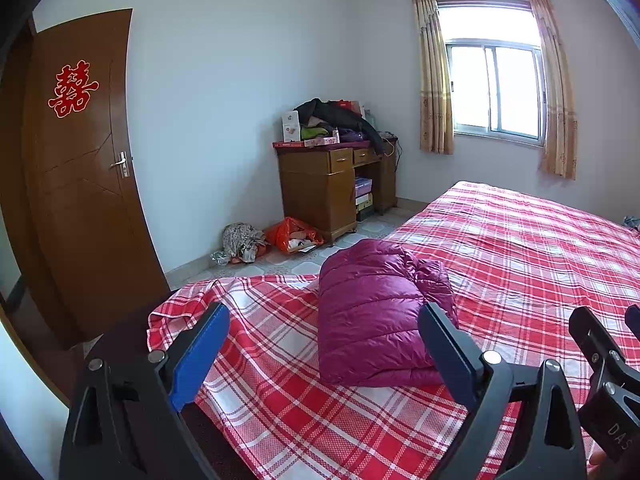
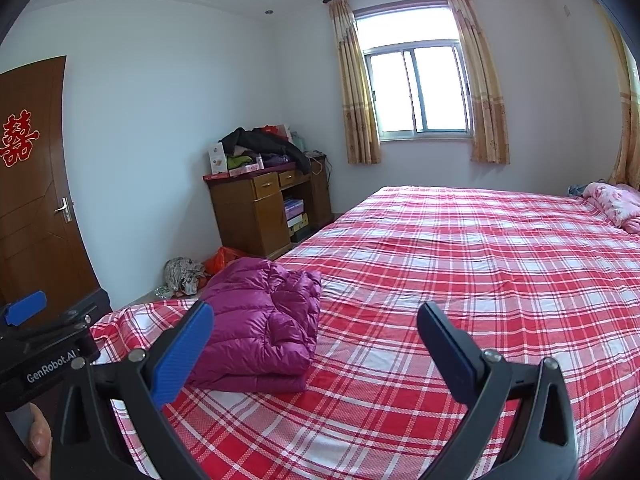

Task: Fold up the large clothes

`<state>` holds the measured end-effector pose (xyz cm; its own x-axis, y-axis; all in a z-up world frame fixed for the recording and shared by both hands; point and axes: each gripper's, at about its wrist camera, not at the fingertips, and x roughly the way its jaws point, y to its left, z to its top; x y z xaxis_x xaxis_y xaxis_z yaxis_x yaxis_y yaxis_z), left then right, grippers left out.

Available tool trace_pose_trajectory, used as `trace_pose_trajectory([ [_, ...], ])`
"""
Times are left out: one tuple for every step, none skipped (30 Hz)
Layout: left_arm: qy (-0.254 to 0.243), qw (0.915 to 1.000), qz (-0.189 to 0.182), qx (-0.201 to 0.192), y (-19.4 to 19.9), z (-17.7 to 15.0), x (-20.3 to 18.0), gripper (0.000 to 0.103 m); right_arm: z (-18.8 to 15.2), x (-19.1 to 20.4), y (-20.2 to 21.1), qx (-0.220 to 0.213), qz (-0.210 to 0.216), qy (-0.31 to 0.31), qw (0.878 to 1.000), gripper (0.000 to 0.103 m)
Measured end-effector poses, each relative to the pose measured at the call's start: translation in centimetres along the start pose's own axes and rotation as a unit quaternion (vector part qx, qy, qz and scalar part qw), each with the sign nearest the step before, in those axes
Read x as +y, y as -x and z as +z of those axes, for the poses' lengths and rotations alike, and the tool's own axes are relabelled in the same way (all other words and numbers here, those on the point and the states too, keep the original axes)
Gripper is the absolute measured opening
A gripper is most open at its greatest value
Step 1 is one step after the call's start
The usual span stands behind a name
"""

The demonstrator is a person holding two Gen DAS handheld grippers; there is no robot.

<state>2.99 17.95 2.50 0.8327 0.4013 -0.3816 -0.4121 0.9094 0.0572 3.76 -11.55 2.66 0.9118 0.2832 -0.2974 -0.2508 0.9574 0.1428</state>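
Observation:
A magenta quilted puffer jacket lies folded into a thick bundle on the red plaid bed, near the bed's left corner. My left gripper is held above the bed just short of the bundle, open, with nothing between its blue fingers. In the right wrist view the same jacket sits to the left of my right gripper, which is open and holds nothing. The jacket touches neither gripper. Part of the right gripper shows at the left wrist view's right edge.
A wooden desk piled with clothes stands against the far wall under a curtained window. Bags and cloth lie on the floor beside it. A brown door is on the left. A pink blanket rests at the bed's far right.

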Motion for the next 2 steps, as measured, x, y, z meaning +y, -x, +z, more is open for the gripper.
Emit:
trace_pose_trajectory([
  [0.000, 1.0000, 0.000, 0.001, -0.05, -0.02, -0.01, 0.096, -0.03, -0.06, -0.02, 0.000, 0.000, -0.001, 1.000, 0.103],
  [0.001, 1.0000, -0.001, 0.003, -0.09, -0.04, -0.02, 0.096, -0.06, -0.12, -0.05, 0.001, -0.001, -0.002, 1.000, 0.103],
])
